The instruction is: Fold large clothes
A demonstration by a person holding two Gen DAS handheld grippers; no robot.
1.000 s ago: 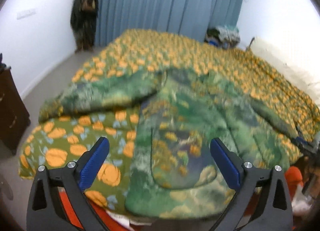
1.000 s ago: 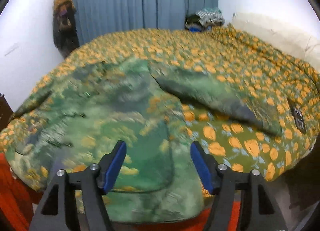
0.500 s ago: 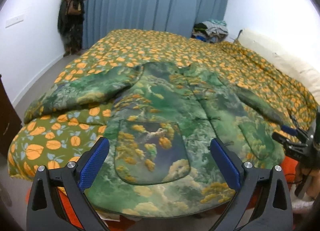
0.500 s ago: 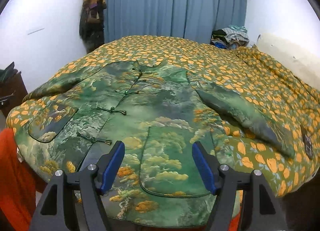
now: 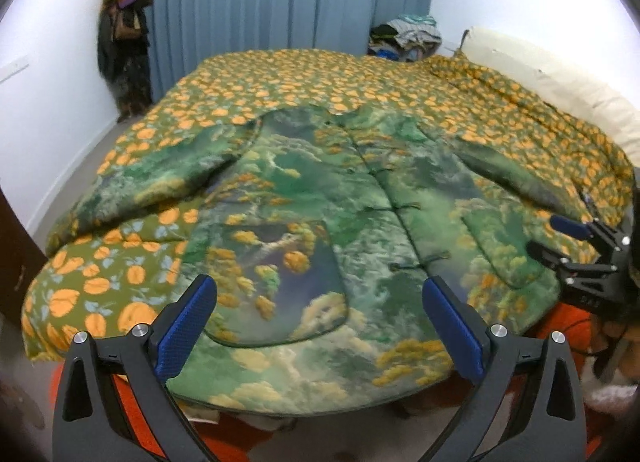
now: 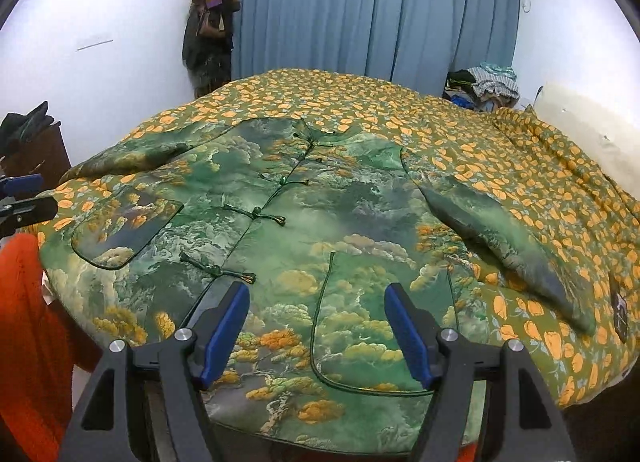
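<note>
1. Left wrist: left gripper (image 5: 320,304) released, jaws spread over hem of green landscape-print padded jacket (image 5: 340,222), flat on orange-flowered green quilt (image 5: 320,78) (front up).
2. Right wrist: right gripper (image 6: 318,326) released above same jacket's (image 6: 304,230) pocket.

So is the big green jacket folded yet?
Not yet. The green jacket is spread flat on the orange-flowered bedspread, front up, knot buttons fastened, both sleeves out. That is all that looks done. The left gripper and right gripper hover near its hem, jaws open, holding nothing. All the folding is left.
</note>
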